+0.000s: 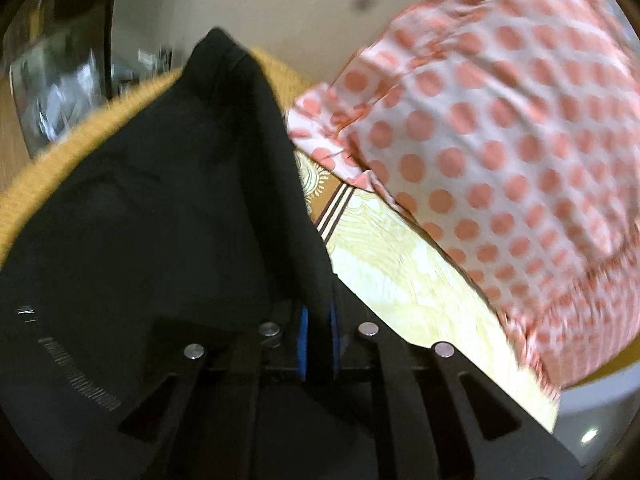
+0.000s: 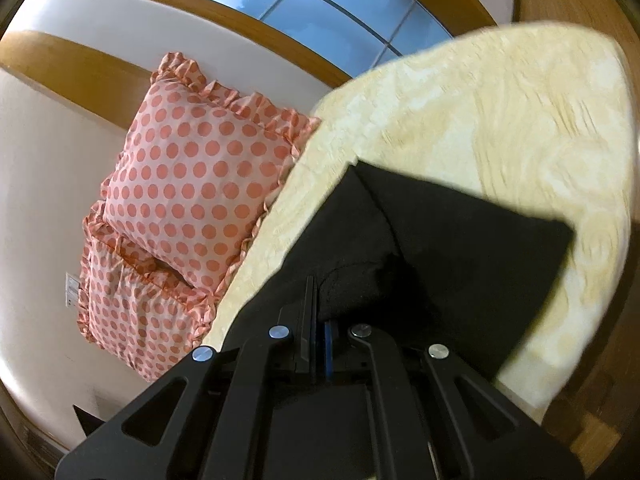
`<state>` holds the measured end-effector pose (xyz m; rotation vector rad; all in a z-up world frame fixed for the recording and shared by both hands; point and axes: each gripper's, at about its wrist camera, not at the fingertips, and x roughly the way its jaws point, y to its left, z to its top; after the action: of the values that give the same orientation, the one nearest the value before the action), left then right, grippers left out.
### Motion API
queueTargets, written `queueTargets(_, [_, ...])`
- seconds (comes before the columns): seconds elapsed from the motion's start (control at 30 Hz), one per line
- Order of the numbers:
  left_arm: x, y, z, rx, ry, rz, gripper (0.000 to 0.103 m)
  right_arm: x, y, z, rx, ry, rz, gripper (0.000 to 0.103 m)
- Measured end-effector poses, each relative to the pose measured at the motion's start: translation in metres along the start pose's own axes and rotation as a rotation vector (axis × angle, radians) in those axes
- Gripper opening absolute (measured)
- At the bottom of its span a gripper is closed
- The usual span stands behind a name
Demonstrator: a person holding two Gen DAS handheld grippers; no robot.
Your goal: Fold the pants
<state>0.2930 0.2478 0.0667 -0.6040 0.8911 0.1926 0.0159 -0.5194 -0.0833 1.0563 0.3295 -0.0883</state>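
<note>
I am holding the left claw (image 1: 319, 340) clamped on a fold of the black pants (image 1: 160, 216); its blue pads (image 1: 303, 340) are pressing the cloth from both sides, and the fabric is spreading from the jaws toward 10 o'clock in the left wrist view, covering most of the lower left; a yellow woven cover (image 1: 80, 136) is showing along the fabric's upper edge at 10 o'clock; the polka-dot pillow (image 1: 500, 152) is filling the area from 1 to 4 o'clock, lying on the cream patterned bedspread (image 1: 400, 280). I am holding the right claw (image 2: 319, 344) closed on another edge of the pants (image 2: 460, 248); the cloth is extending from the jaws toward 1 o'clock and is lying on the bedspread (image 2: 520, 120); two polka-dot pillows (image 2: 192, 184) are sitting at 9 to 10 o'clock, touching the bedspread's edge; a window (image 2: 320, 8) is visible at 12 o'clock.
</note>
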Motion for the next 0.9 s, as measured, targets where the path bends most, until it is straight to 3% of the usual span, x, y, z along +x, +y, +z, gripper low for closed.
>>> queueTargets(0.2, [-0.117, 0.024, -0.063, 0.119, -0.163, -0.016, 0.008, -0.017, 0.029, 0.023, -0.093, -0.063, 0.012, 0.003])
queueTargets(0.33, [-0.162, 0.06, -0.128, 0.15, -0.217, 0.021, 0.009, -0.019, 0.019, 0.021, -0.094, -0.05, -0.059, 0.003])
queueTargets(0.5, [-0.158, 0.101, -0.179, 0.108, -0.148, 0.047, 0.008, -0.018, -0.003, 0.015, -0.005, 0.007, -0.076, 0.003])
queueTargets(0.7, [-0.147, 0.116, -0.205, 0.076, -0.156, 0.055, 0.008, -0.035, -0.007, 0.012, 0.002, -0.004, -0.079, 0.003])
queueTargets(0.77, [-0.14, 0.123, -0.207, 0.046, -0.137, 0.037, 0.013, -0.038, -0.011, 0.011, 0.014, -0.006, -0.087, 0.003])
queueTargets(0.8, [-0.138, 0.132, -0.208, 0.004, -0.131, 0.017, 0.021, -0.039, -0.013, 0.011, 0.018, -0.004, -0.09, 0.003])
queueTargets(0.83, [-0.136, 0.14, -0.208, -0.037, -0.131, 0.012, 0.037, -0.039, -0.015, 0.01, 0.023, -0.002, -0.093, 0.003])
queueTargets(0.9, [-0.139, 0.156, -0.207, -0.115, -0.139, -0.041, 0.045, -0.039, -0.018, 0.01, 0.034, 0.005, -0.094, 0.003])
